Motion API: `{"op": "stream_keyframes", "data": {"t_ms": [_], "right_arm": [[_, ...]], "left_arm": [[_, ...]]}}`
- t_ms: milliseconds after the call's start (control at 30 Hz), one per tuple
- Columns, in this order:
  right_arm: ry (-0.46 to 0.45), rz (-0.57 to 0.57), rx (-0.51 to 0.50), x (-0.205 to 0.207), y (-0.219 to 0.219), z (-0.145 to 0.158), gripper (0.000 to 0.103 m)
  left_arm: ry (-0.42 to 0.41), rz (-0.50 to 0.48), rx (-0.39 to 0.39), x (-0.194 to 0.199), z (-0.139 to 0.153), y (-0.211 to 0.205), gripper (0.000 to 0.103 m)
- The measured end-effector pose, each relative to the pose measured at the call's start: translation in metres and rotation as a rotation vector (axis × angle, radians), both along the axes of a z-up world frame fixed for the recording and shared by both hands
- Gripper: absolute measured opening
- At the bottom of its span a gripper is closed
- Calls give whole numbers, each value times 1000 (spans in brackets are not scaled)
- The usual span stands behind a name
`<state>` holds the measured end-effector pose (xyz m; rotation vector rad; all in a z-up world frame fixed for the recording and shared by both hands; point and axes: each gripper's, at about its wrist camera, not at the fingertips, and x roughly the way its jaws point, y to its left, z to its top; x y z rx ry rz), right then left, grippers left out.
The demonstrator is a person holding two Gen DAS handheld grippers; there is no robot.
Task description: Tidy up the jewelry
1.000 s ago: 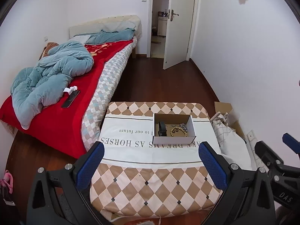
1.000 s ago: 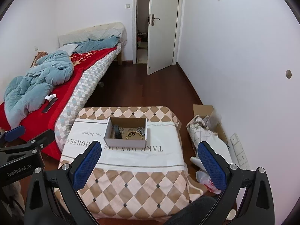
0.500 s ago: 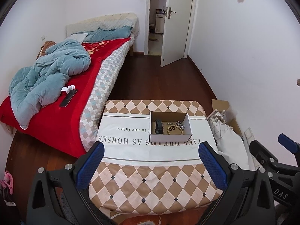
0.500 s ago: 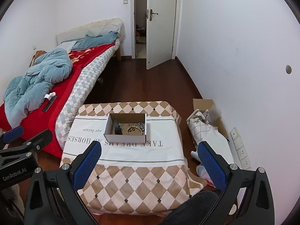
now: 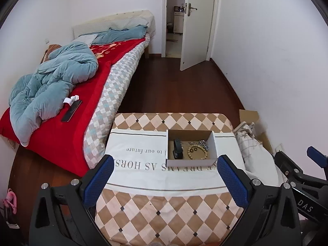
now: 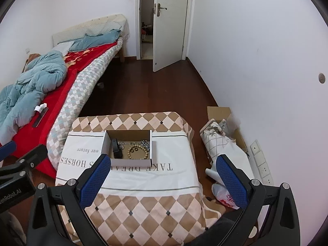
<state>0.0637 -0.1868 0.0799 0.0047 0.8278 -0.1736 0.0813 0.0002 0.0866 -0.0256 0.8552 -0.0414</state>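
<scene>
Left gripper (image 5: 165, 173): black plastic frame, 2 fingers w/ blue textured pads (image 5: 98, 181), silver screws at pivots; side marked "GenRobot.AI". Right gripper (image 6: 163, 173): same build, blue pads (image 6: 230, 181), silver screws; white "DAS" lettering on side.

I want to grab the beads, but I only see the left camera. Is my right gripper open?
Observer: Yes, the right gripper is wide open and holds nothing.
Operator: Is anything on the floor on that side?
Observer: A red-and-white plastic bag lies on the floor by the table's right edge.
Operator: And on the wall?
Observer: The wall has a small round hole in it.
</scene>
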Motion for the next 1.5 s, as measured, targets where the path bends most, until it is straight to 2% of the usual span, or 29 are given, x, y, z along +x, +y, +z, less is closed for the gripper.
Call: {"op": "stream_keyframes", "data": {"t_ms": [233,533,1500], "right_arm": [[44,1,-22,31,-1,-21,103],[89,0,-23,51,-2,-39,103],[102,29,-32,48,-1,-39,103]], "left_arm": [[30,20,11,29,-13,2,102],[82,18,23,42,-35,0,102],[97,9,32,38,-43,-1,102]]}}
